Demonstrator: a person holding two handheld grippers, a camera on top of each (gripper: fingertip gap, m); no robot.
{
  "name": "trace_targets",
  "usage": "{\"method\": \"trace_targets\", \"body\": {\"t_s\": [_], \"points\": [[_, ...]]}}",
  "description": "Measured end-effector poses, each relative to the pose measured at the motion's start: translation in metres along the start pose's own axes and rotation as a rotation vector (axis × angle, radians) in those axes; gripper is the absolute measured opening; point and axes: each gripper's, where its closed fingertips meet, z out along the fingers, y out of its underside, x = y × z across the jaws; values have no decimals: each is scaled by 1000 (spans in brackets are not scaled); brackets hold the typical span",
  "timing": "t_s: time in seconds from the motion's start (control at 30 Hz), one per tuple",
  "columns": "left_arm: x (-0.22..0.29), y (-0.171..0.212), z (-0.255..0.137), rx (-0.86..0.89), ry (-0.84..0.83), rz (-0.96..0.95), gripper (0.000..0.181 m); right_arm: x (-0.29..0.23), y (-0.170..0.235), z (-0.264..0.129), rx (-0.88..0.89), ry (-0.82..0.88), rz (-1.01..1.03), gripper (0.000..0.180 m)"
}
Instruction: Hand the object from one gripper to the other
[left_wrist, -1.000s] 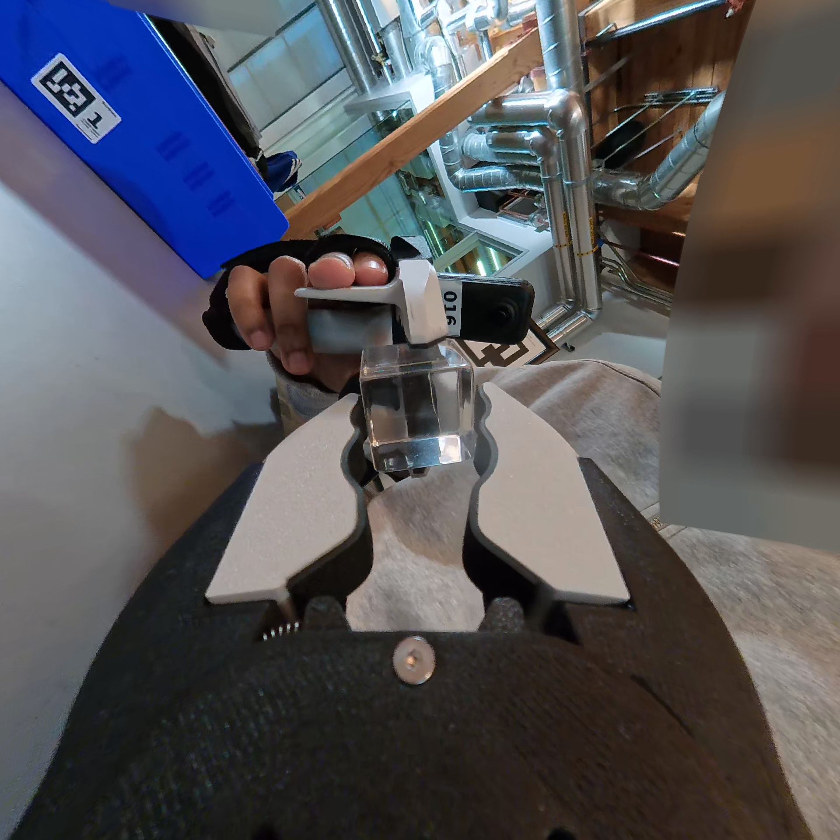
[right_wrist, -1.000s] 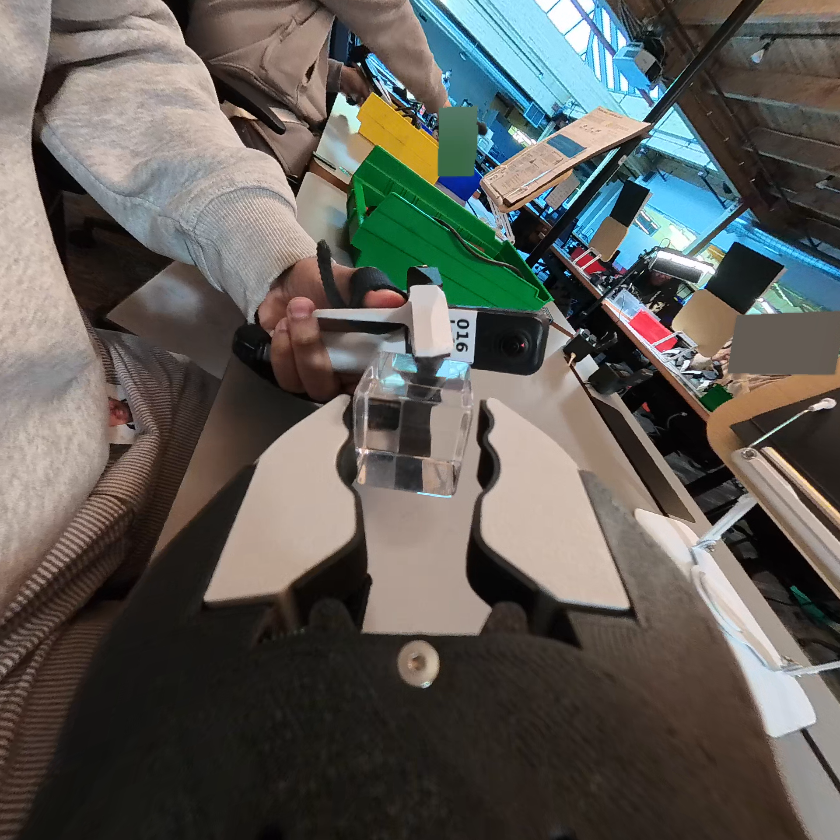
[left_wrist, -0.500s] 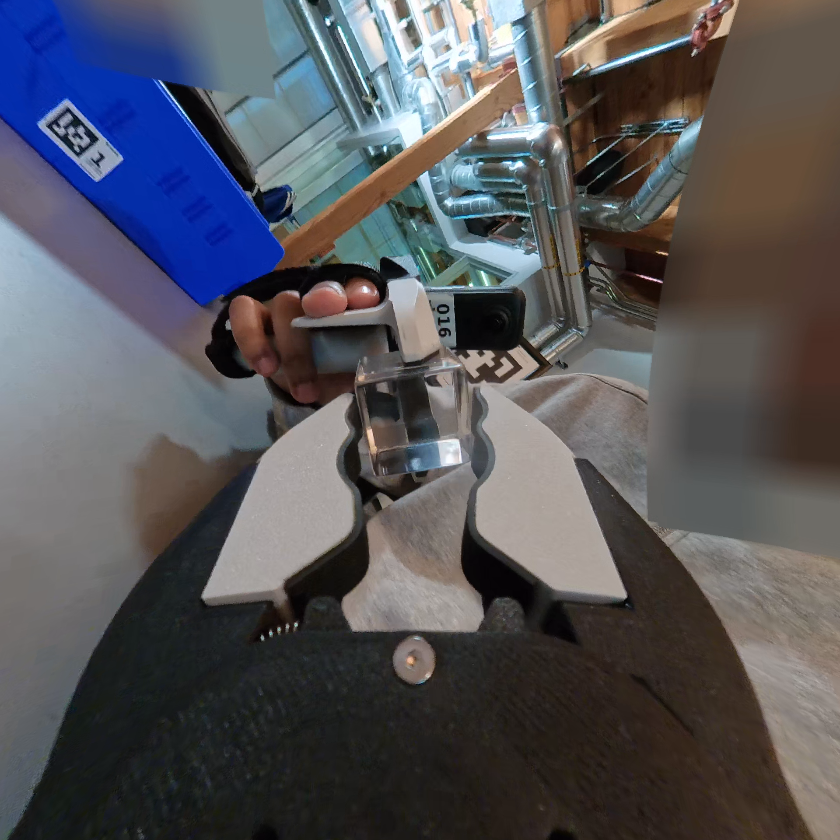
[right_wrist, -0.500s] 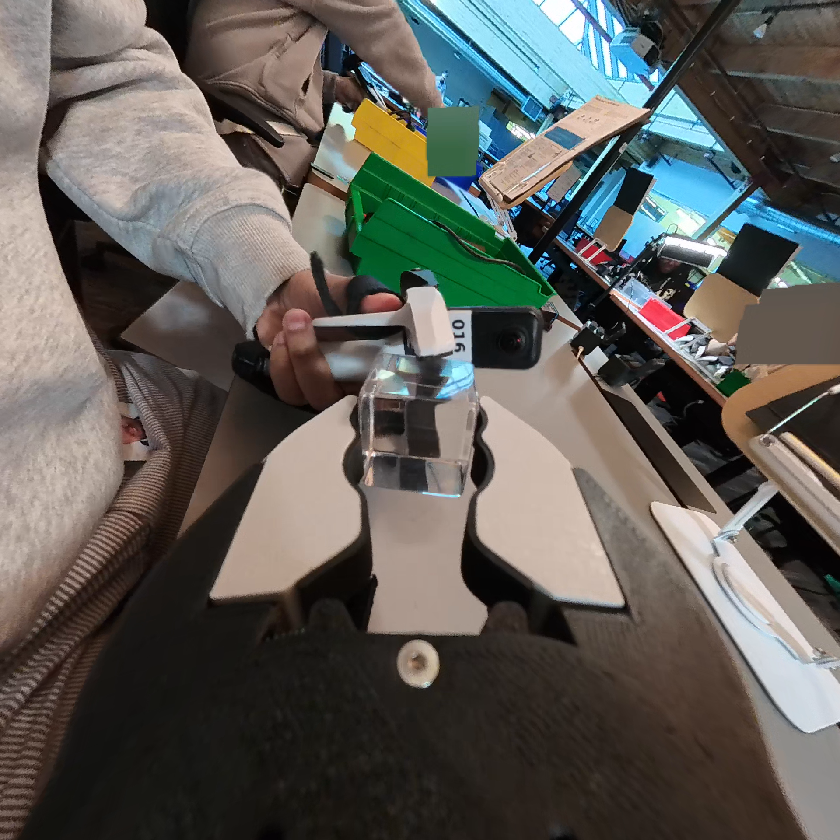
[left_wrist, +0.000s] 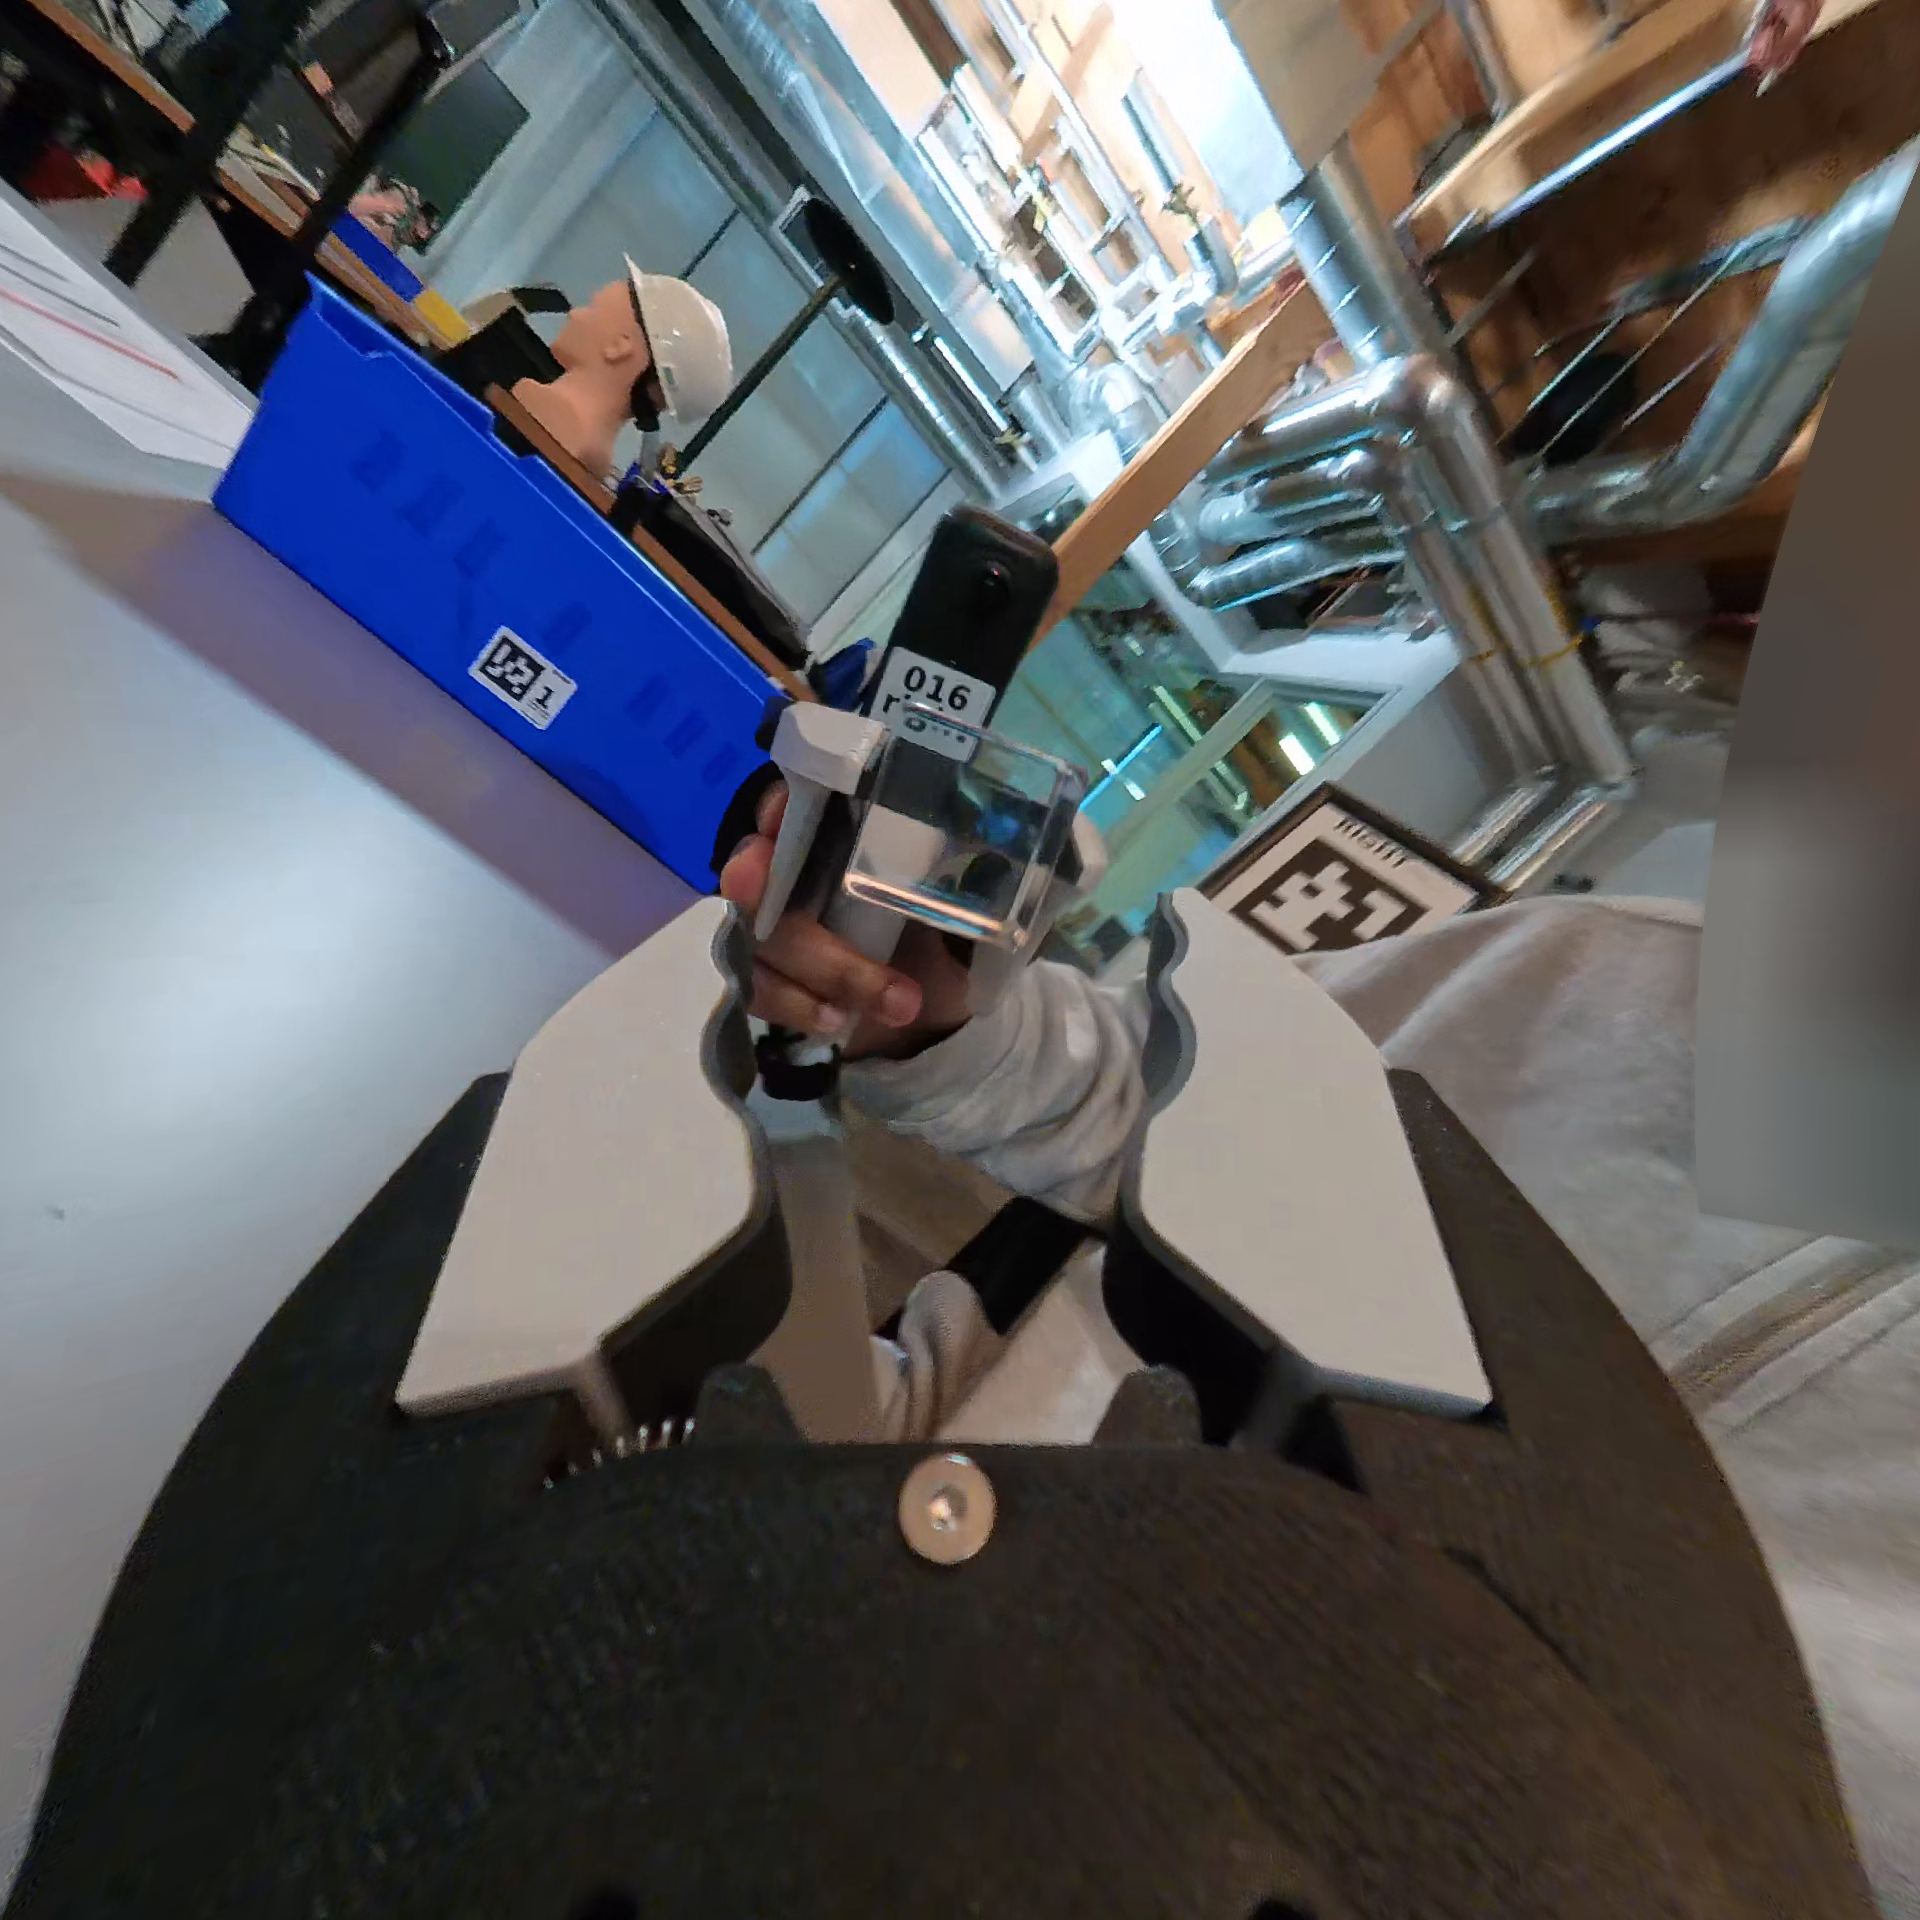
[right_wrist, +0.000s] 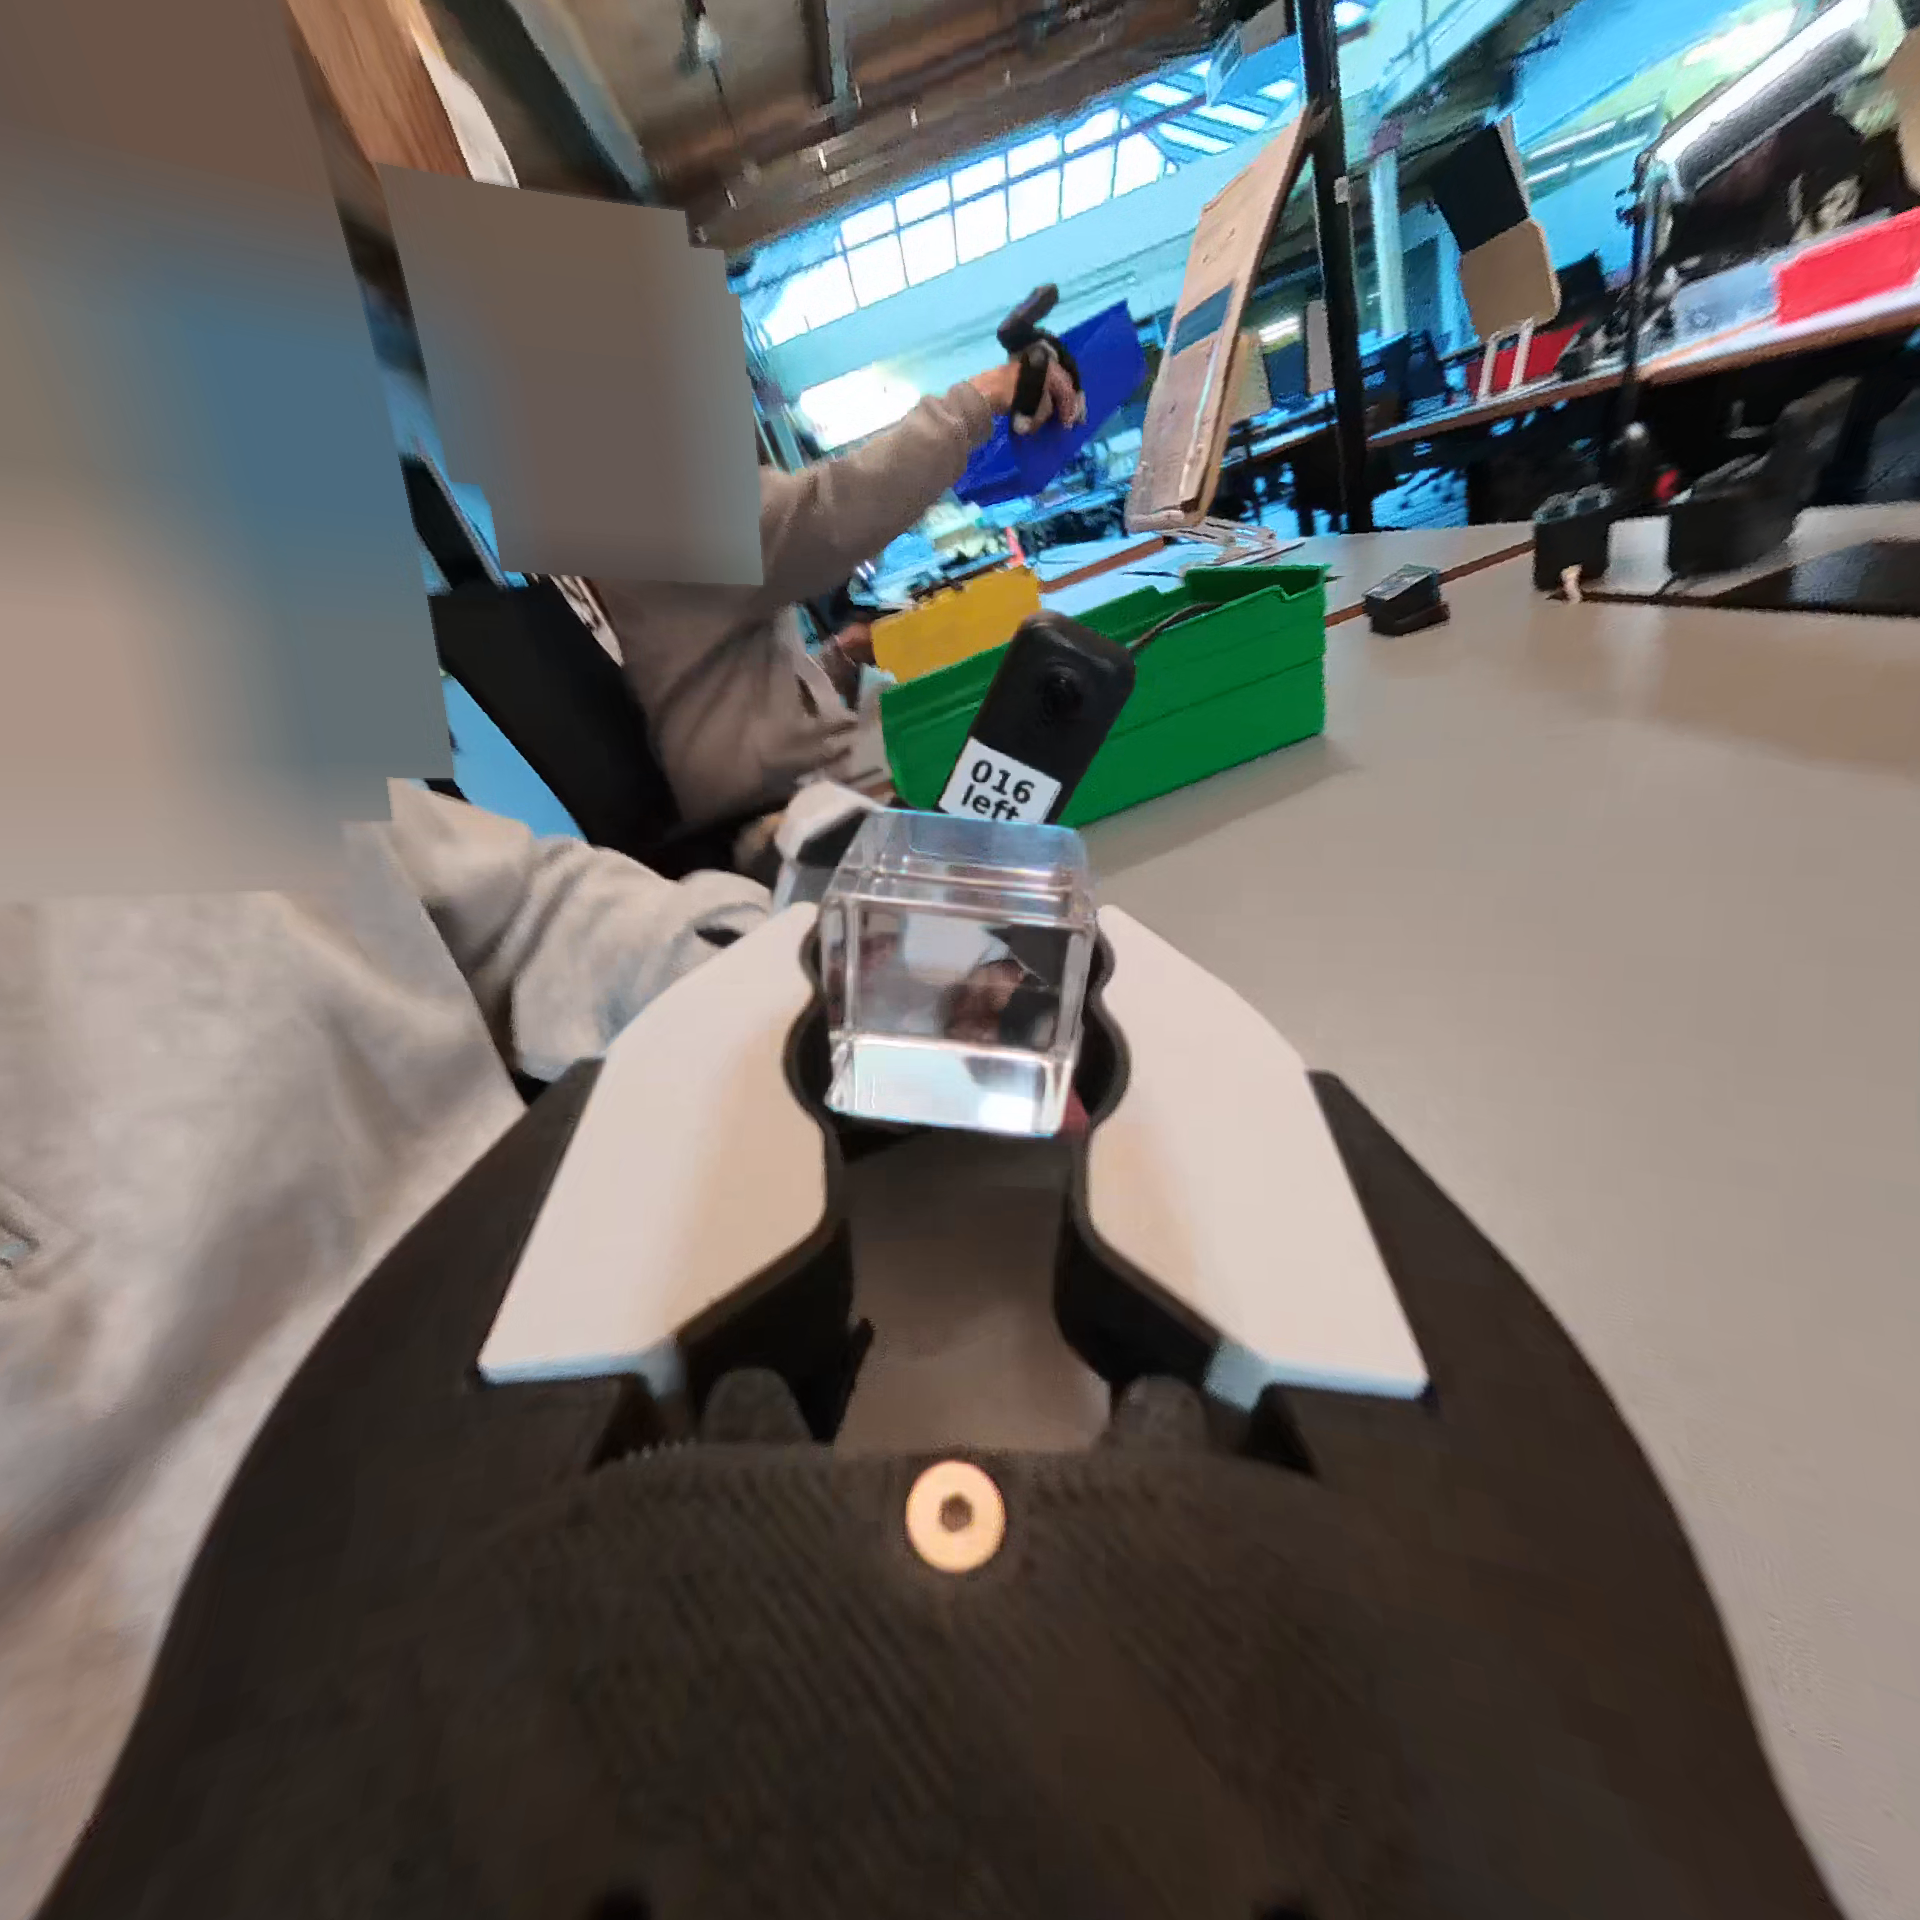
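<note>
Transfer status, judged from both wrist views: the clear, square-edged acrylic cube (right_wrist: 961, 997) sits clamped between the white fingertips of the right gripper (right_wrist: 958, 987), seated in the scalloped notches just behind the tips, with its far half projecting forward past them. Both side faces touch the pads; the cube looks level, not tilted.

The left gripper (left_wrist: 951, 997) stands with its white fingers (left_wrist: 613, 1174) spread wide and nothing between them. In the left wrist view the same cube (left_wrist: 961, 831) lies beyond and slightly above the open tips, clear of both pads, held by the opposing gripper, whose handle is wrapped by a hand (left_wrist: 831, 977) in a grey sleeve.

Procedure for the step in hand, the release and withdrawal:

1. Keep the left fingers fully apart until they are well clear of the cube. A partly closed finger can clip a corner and twist the cube in the right grip.
2. Maintain steady clamping force on the right side. The smooth acrylic probably offers little friction, so slackening risks a slip.
3. Draw the left gripper straight back along its own finger axis, not sideways.

Beyond the fingertips, the grey table (right_wrist: 1558, 831) carries a green plastic bin (right_wrist: 1195, 707); a blue plastic bin (left_wrist: 468, 582) stands to the far left of the left fingers.
</note>
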Motion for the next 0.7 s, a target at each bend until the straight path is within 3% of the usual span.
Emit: {"method": "trace_targets", "body": {"t_s": [0.13, 0.3, 0.47, 0.7], "points": [[-1, 2, 1, -28, -90, 199, 72, 1, -2, -3, 36, -77, 196, 46], [15, -14, -4, 12, -211, 610, 74, -1, -3, -4, 62, -197, 437, 45], [16, 2, 3, -122, -314, 981, 78, -8, 6, 1, 8, -272, 561, 45], [8, 26, 11, -238, -330, 1141, 62, -22, 27, 14, -100, -346, 689, 46]]}}
